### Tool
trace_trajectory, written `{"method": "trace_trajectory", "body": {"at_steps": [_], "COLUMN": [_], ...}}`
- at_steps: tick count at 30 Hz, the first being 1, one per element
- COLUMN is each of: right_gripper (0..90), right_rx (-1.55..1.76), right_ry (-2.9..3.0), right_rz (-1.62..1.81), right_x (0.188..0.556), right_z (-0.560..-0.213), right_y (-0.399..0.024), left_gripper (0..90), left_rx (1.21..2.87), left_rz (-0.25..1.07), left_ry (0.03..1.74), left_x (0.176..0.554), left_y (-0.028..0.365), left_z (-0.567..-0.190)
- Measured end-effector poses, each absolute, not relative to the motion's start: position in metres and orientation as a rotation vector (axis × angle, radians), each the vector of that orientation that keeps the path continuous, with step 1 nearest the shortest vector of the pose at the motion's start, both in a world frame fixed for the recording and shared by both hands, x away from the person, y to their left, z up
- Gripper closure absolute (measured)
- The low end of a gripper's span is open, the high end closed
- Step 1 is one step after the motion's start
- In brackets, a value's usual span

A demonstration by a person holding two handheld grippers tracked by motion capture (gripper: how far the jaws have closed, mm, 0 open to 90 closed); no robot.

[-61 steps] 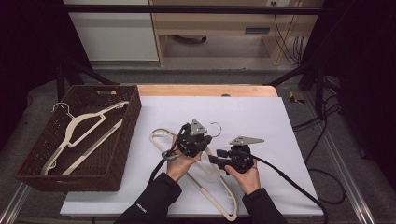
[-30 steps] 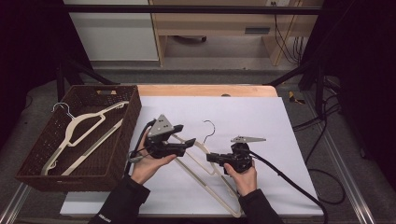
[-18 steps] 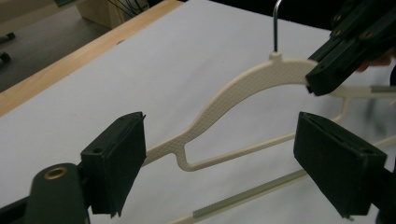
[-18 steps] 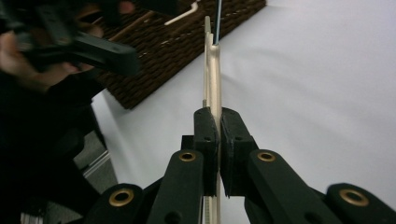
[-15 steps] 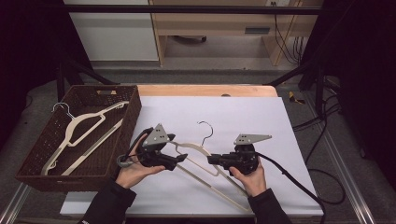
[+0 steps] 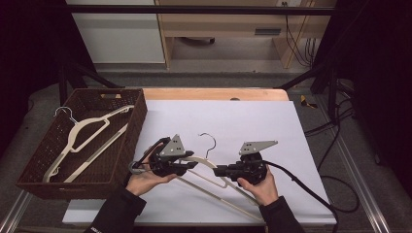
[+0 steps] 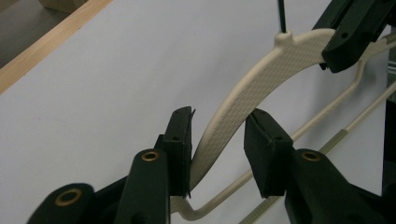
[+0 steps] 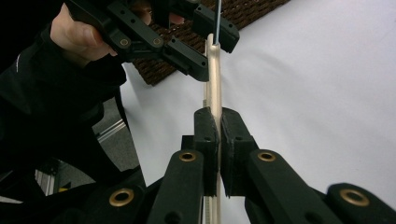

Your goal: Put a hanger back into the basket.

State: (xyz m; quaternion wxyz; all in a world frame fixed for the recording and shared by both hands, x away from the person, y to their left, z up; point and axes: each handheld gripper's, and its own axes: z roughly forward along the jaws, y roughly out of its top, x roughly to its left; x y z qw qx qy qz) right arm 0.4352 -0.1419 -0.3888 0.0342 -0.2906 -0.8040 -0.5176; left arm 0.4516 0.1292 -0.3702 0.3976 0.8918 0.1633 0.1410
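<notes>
A cream hanger [image 6: 203, 159] with a black wire hook [image 6: 209, 141] is held just above the white table between both grippers. My right gripper [image 6: 218, 171] [image 8: 217, 114] is shut on its right shoulder, pads pressed flat on the plastic. My left gripper [image 6: 192, 166] [image 7: 220, 116] straddles the curved left shoulder of the hanger [image 7: 261, 74]. Its jaws have just been closing. One pad [image 7: 183, 140] touches the hanger, and a gap remains at the other pad [image 7: 262, 149]. The right gripper [image 7: 355, 32] also appears beyond it.
A brown wicker basket [image 6: 138, 121] stands at the table's left edge with two more cream hangers [image 6: 87, 131] inside. A wooden strip [image 6: 214, 93] borders the far side of the white surface. Black cables [image 6: 311, 189] trail to the right.
My left gripper left the middle of the hanger, swung out to the left, then came back onto its left shoulder with narrower jaws. The right gripper raised the hanger slightly.
</notes>
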Motion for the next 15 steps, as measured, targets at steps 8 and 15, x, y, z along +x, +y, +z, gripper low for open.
{"method": "trace_trajectory", "body": {"at_steps": [8,15], "right_gripper": [76.2,61.7], "right_rx": [-0.91,-0.938], "right_ry": [-2.545,-2.646], "right_rz": [-1.621,-1.66], "right_x": [0.435,0.435], "right_z": [-0.387,-0.389], "right_y": [-0.145,-0.144], "left_gripper": [77.2,84.7], "left_rx": [2.281,2.223], "left_rz": [0.29,0.214], "left_ry": [0.393,0.442], "left_x": [0.435,0.423], "left_y": [0.135,0.134], "left_z": [-0.372,-0.383]}}
